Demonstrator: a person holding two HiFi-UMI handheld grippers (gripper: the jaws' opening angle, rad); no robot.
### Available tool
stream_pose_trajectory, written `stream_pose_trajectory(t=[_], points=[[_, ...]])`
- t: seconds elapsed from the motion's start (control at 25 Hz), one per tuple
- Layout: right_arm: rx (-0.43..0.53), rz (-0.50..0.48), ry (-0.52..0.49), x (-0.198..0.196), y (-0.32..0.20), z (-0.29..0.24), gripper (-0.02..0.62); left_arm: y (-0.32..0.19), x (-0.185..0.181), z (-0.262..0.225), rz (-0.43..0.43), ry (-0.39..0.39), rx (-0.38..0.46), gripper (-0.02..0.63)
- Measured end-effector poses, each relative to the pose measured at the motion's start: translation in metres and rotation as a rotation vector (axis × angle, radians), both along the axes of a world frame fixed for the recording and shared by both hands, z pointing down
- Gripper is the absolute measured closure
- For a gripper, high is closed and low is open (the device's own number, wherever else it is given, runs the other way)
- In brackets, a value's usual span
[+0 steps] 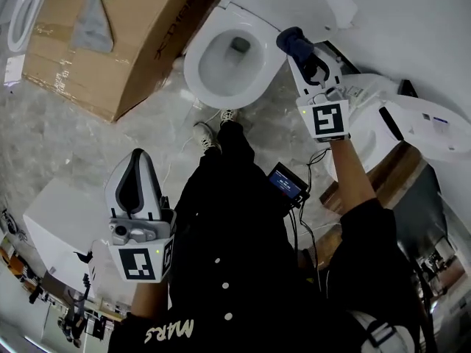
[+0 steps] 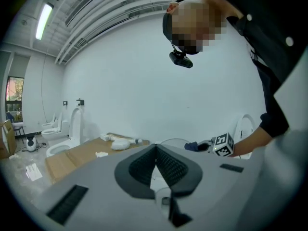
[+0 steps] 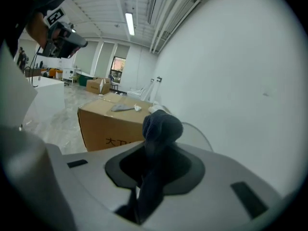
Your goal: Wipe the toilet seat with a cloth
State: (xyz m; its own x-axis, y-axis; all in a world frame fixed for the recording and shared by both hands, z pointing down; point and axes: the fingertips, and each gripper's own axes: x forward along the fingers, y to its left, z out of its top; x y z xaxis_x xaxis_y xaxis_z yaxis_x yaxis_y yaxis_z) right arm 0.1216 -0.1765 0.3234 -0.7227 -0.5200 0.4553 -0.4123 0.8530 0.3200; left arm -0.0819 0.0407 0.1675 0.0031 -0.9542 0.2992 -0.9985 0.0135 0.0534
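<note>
Toilet seat [image 1: 197, 68] lay well ahead and right of left tool [image 1: 138, 164], whose jaws were together, empty, low beside person. Seat sat just left of right tool [image 1: 303, 56], which clamped bunched dark cloth [image 1: 293, 43] by rear rim; contact unclear. Right tool nearer, so sweep likely leftward.

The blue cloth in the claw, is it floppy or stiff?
Probably floppy: the blue cloth bunches into a rounded wad, and a tail hangs back through the right claw. It looks light and soft, so it should squash flat when pushed.
</note>
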Motion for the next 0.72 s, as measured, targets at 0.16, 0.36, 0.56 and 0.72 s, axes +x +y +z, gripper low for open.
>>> stream_pose_trajectory(t=[0.16,0.36,0.56,0.72], points=[[0.013,-0.083,0.117,-0.016,-0.009,0.058,0.506,-0.007,0.002,0.031,-0.017,0.034,-0.025,0.596],[0.043,-0.136,0.204,-0.028,-0.017,0.12,0.506,-0.009,0.006,0.067,-0.038,0.073,-0.063,0.597],[0.102,-0.223,0.338,-0.042,-0.025,0.181,0.506,-0.007,0.01,0.094,-0.051,0.103,-0.093,0.595],[0.128,-0.292,0.436,-0.058,-0.029,0.228,0.506,-0.007,0.005,0.117,-0.077,0.131,-0.113,0.596]])
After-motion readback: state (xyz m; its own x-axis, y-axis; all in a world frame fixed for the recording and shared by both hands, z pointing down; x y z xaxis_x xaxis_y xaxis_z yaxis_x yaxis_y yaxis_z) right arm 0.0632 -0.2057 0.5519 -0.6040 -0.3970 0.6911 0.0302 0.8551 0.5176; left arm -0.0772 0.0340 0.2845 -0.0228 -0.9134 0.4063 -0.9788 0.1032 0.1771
